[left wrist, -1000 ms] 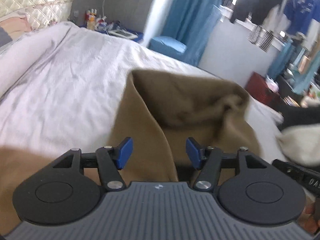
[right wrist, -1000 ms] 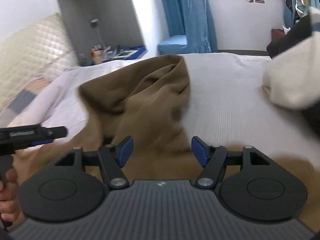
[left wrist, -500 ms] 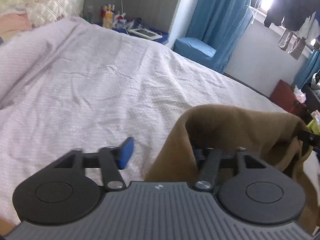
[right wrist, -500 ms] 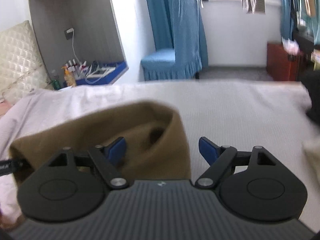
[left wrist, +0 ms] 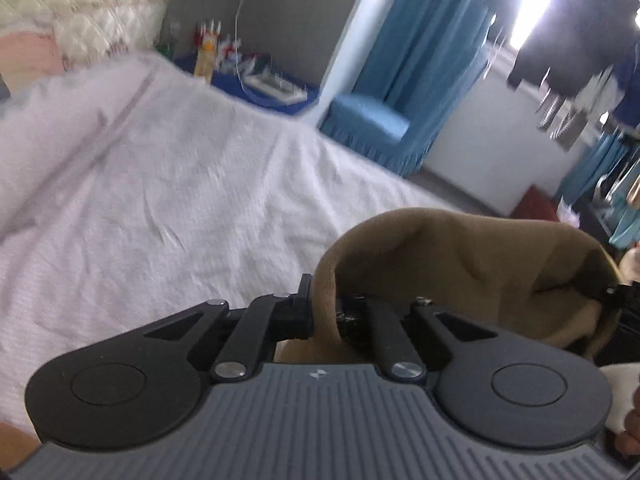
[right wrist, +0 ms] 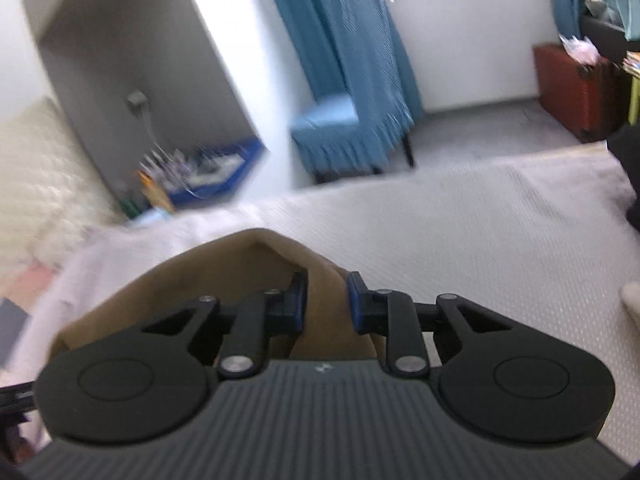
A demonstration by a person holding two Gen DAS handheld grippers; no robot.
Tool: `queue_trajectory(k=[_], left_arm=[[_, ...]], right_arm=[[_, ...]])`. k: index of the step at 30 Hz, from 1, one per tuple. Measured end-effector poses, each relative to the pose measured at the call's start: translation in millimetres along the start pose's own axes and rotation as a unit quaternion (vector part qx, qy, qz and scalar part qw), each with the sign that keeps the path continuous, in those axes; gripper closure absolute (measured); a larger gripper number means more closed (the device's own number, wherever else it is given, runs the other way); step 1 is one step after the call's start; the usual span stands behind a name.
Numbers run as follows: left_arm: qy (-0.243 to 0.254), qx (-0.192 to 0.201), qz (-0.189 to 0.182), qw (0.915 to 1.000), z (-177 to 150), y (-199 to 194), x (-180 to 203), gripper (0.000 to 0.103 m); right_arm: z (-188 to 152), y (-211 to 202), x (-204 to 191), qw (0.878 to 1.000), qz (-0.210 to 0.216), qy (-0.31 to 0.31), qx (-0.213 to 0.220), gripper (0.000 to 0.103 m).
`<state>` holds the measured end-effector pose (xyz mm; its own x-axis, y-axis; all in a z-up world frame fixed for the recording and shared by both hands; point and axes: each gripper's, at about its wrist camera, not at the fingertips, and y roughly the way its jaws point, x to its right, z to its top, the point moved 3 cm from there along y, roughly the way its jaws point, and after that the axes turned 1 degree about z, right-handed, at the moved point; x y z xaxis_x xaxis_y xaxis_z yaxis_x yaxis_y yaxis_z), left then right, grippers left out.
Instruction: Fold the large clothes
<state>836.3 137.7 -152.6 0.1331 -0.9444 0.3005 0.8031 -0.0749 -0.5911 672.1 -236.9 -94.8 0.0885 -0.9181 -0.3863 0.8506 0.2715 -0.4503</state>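
Since the earlier frame both claws have closed on the garment (left wrist: 460,256) and lifted it off the bed (left wrist: 160,184). Left claw (left wrist: 324,312) is clamped shut; right claw (right wrist: 326,300) is closing on a fold. Keep the edge taut and level between them.

One brown garment (left wrist: 460,264) is lifted above one bed (left wrist: 160,208) covered in white bedding. Two grippers are in view, the left gripper (left wrist: 324,312) and the right gripper (right wrist: 326,304), one to each wrist camera. Beyond the bed stand one blue chair (right wrist: 344,128) and one red-brown case (right wrist: 576,88); one cluttered blue tray (left wrist: 260,88) sits by the headboard.
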Motion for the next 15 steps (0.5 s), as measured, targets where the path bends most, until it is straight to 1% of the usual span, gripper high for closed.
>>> queue_trajectory(k=[2,4,6,8,12,15], left_arm=[[-0.009,0.002,-0.007,0.9999,6.2,-19.9,-1.8,0.097],[-0.025,0.011,-0.02,0.9994,11.6,-44.7,-3.5,0.097],[-0.035,0.025,-0.033,0.9985,11.8,-76.2,-4.1,0.097],[-0.036,0.038,-0.039,0.9979,8.0,-113.2,-2.6,0.097],[-0.022,0.064,-0.047,0.9966,-7.0,-190.7,1.4,0.097],[-0.021,0.074,-0.052,0.9956,-32.4,-249.5,-0.6,0.097]], right_arm=[[6.4,-27.9,-17.3,0.999,0.016,-0.028,0.025,0.079],[14.0,-49.1,-31.8,0.997,0.019,-0.054,0.041,0.08],[20.2,-73.4,-40.5,0.996,0.027,-0.058,0.055,0.08],[21.3,-104.9,-46.5,0.995,0.038,-0.058,0.075,0.08],[14.3,-167.3,-54.5,0.99,0.056,-0.073,0.107,0.081],[-3.3,-220.6,-57.6,0.987,0.065,-0.084,0.124,0.081]])
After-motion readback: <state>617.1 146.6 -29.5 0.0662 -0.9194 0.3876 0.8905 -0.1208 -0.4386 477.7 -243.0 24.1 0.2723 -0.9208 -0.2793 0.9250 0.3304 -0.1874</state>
